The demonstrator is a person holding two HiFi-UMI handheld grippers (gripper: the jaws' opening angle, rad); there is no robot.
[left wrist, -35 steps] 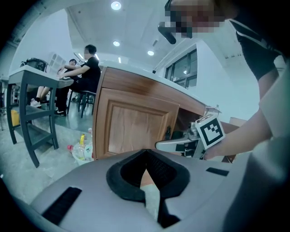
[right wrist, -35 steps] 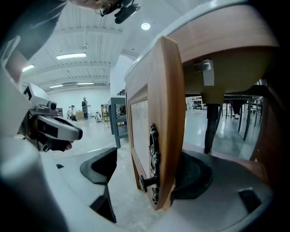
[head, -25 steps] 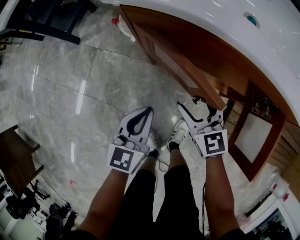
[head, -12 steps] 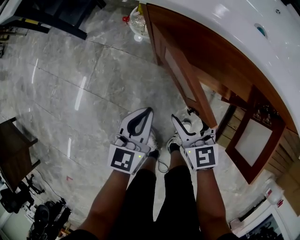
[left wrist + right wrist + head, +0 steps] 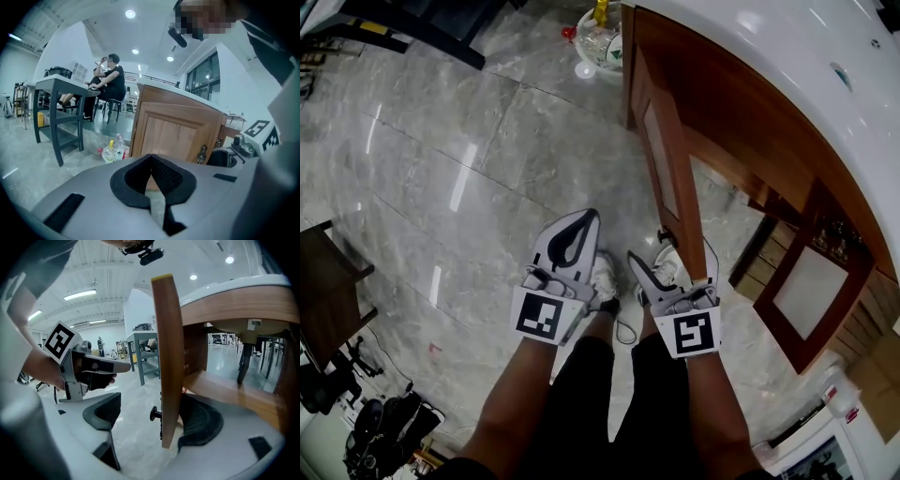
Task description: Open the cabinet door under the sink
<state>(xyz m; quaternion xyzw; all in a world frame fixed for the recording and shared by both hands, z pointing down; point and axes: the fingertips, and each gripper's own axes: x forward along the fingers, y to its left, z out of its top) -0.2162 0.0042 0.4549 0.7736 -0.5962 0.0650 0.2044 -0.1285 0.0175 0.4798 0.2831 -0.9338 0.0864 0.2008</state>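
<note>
The wooden cabinet door [image 5: 670,178] under the white sink counter [image 5: 787,56] stands swung out, edge-on toward me. My right gripper [image 5: 670,253] is open and straddles the door's free edge [image 5: 168,357]. Its right pad [image 5: 200,420] lies against the door's inner face. Its left pad [image 5: 104,411] stays well off the outer face, with the small dark knob [image 5: 153,414] in that gap. My left gripper [image 5: 583,216] hangs shut and empty beside it, over the floor. In the left gripper view, that gripper [image 5: 151,157] points at the door's front [image 5: 173,133].
A second cabinet door [image 5: 806,286] stands open at the right. Bottles [image 5: 600,37] sit on the marble floor by the cabinet's far corner. A dark table [image 5: 328,291] is at the left. My shoes [image 5: 605,277] are below the grippers. People sit at a grey table [image 5: 61,117] behind.
The door has swung further out from the cabinet, toward me and to the left, with my right gripper moving along with its edge. The left gripper has barely moved.
</note>
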